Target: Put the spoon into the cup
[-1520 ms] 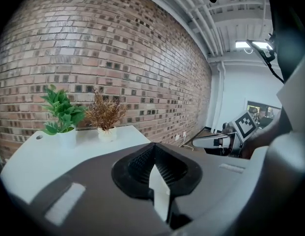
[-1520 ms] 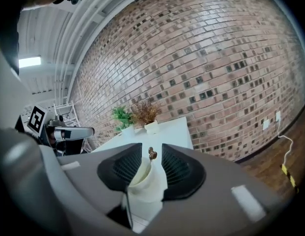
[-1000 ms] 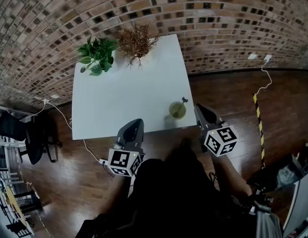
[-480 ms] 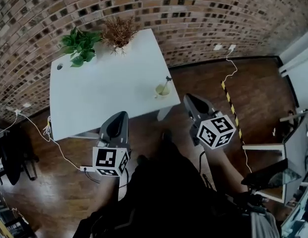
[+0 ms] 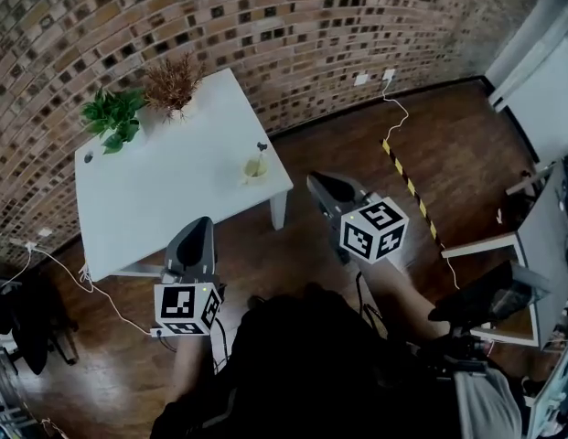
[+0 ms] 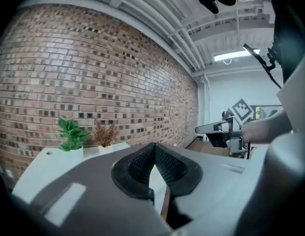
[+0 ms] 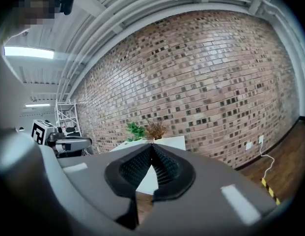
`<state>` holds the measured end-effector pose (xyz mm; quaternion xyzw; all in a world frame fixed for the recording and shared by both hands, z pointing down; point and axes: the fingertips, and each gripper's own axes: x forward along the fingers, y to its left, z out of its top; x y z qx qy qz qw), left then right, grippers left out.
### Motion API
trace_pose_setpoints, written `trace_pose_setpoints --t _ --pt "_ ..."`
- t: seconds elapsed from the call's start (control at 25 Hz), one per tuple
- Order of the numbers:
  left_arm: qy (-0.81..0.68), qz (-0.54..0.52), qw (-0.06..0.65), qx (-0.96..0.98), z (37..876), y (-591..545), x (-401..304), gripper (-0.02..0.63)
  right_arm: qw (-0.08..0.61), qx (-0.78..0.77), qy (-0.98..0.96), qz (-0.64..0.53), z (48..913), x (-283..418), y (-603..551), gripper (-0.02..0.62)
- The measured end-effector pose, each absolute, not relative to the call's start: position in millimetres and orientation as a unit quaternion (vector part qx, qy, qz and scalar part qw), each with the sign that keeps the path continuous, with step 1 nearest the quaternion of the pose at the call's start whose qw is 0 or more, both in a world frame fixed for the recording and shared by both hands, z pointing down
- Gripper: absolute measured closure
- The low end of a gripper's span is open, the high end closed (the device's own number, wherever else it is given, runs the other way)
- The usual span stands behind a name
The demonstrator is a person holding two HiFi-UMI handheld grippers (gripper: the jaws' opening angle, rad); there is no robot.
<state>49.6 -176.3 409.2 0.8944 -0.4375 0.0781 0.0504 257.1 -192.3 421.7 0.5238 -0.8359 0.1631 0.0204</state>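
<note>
The spoon [image 5: 260, 150] is seen standing in the cup [image 5: 254, 169], set near the right edge of the white table [image 5: 155, 199] at the upper left of the head view; the left gripper [image 5: 200, 223] and right gripper [image 5: 317, 183] are held clear of the table, lower in the frame; the jaws of each are pressed together with nothing between them.

Head view looks steeply down from high up, table [image 5: 165, 190] far off; both gripper views face abt level twd brick wall [image 6: 93, 73], sharing that table w/ green plant [image 5: 112, 117].
</note>
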Motion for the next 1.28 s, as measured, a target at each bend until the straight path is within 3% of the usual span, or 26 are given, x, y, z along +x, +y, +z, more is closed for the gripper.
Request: trace_pose_setpoints --t 0.44,0.96,1.28 --pt "-0.505 0.079 0.05 0.858 391 -133 104 0.612 0.021 0.449 -0.88 0.155 405 299 -163 0.589" --pt "-0.509 0.028 0.103 0.854 372 -112 56 0.612 0.018 0.463 -0.876 0.129 376 264 -134 0.589" --pt "-0.491 0.033 0.095 0.865 379 -110 45 0.612 0.02 0.48 -0.872 0.094 353 249 -123 0.589"
